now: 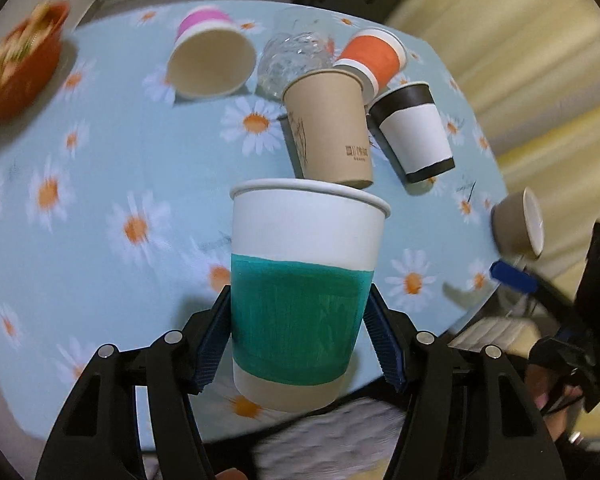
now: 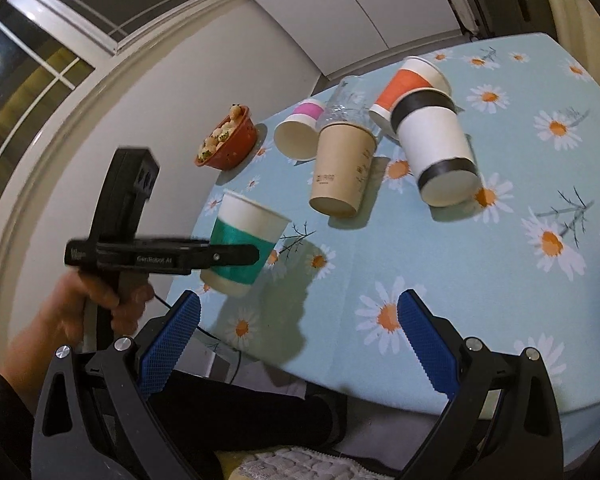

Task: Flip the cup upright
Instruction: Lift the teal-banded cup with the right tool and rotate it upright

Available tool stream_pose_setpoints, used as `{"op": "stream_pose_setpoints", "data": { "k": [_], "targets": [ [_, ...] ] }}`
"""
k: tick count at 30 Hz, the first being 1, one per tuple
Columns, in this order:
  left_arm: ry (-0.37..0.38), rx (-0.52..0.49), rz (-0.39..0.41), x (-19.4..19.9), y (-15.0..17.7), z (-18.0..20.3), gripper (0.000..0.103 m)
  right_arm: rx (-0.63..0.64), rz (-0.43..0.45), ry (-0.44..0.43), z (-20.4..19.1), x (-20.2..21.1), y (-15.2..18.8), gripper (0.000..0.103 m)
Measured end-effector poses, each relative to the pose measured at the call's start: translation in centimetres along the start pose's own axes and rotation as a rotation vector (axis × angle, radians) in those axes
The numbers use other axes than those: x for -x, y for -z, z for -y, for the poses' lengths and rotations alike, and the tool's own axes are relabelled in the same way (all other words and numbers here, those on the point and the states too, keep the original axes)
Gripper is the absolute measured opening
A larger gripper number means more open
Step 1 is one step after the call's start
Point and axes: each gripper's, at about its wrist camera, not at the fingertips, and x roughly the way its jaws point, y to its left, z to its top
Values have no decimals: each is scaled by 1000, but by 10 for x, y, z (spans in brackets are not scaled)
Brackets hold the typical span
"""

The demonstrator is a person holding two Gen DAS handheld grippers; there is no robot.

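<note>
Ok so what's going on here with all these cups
A person is working with two handheld grippers over a daisy-print table. The left gripper is shut on the green cup, holding it off the table, mouth up and slightly tilted. The right gripper is open and empty near the table's edge. Behind, the pink cup, brown cup, black-banded cup, orange cup and a clear glass are not upright. A red bowl of food sits nearby.
</note>
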Motion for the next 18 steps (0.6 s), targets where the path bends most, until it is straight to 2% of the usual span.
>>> {"op": "stream_pose_setpoints", "data": {
  "k": [2,6,11,18],
  "targets": [
    [42,76,-2,-7,4,1,62,-13,-10,-8,6,3,1,98],
    [77,203,2,-18,22,4,62,-61,-11,-31,20,13,2,98],
    [52,251,29,-27,28,16,62,-157,-13,-66,42,20,1,98],
    [32,298,17,-42,28,20,62,-204,-16,-53,55,23,0,98]
  ]
}}
